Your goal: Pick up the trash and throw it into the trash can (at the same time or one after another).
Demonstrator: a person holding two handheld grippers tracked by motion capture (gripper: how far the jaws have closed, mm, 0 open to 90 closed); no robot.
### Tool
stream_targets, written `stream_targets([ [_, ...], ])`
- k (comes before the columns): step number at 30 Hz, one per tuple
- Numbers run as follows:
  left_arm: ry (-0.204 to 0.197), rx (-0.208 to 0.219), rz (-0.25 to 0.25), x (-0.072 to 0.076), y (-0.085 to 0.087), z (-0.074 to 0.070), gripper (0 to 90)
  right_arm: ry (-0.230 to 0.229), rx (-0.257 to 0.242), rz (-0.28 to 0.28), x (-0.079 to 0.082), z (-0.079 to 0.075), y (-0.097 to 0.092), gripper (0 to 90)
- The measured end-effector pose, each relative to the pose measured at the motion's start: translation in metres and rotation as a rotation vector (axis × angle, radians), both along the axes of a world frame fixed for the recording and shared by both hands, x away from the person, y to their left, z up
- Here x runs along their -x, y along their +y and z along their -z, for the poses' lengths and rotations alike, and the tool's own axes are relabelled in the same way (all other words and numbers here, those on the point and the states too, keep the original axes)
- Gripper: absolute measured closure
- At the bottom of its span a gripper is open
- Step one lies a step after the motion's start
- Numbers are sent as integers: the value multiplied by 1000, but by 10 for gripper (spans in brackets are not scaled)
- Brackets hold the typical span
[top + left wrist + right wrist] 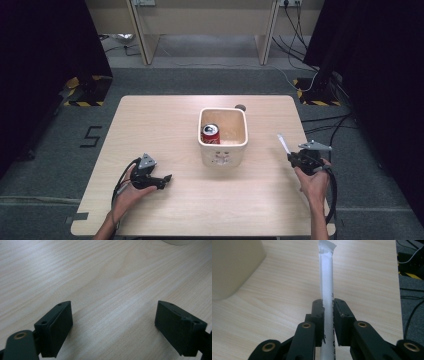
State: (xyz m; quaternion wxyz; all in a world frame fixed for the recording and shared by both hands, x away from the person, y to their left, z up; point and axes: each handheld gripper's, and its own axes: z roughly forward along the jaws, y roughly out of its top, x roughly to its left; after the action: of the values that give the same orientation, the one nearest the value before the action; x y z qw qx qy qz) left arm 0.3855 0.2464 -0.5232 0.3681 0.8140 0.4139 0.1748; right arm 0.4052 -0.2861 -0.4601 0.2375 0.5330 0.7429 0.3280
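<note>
A long white paper-wrapped straw (326, 277) runs between the jaws of my right gripper (328, 305), which is shut on it. In the high view that straw (283, 143) sticks up and left from the right gripper (292, 158), held just above the table's right edge. A cream square tub (223, 154) stands mid-table with a red drink can (211, 134) inside. My left gripper (167, 178) lies low at the front left, pointing right. Its jaws stand wide apart over bare wood, so the left gripper (114, 305) is open with nothing in it.
The light wooden table (160, 130) has a small dark round spot (240, 107) behind the tub. The tub's wall (232, 265) is close at the left of the right gripper view. Cables and striped floor markings lie beyond the table's right edge.
</note>
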Motion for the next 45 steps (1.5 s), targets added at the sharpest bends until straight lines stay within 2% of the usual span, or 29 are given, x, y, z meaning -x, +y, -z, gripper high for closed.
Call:
stream_targets([
  [7,0,0,0,0,0,0,140,-64,-25,-20,8,-22,2,791],
  [12,0,0,0,0,0,0,140,-95,-31,-60,10,-42,11,791],
  [29,0,0,0,0,0,0,140,-207,-70,-180,1,-118,46,791],
  [35,0,1,0,0,0,0,140,-224,-94,-223,-5,-138,63,791],
  [45,1,-1,1,0,0,0,140,-227,-131,-291,-26,-159,101,791],
])
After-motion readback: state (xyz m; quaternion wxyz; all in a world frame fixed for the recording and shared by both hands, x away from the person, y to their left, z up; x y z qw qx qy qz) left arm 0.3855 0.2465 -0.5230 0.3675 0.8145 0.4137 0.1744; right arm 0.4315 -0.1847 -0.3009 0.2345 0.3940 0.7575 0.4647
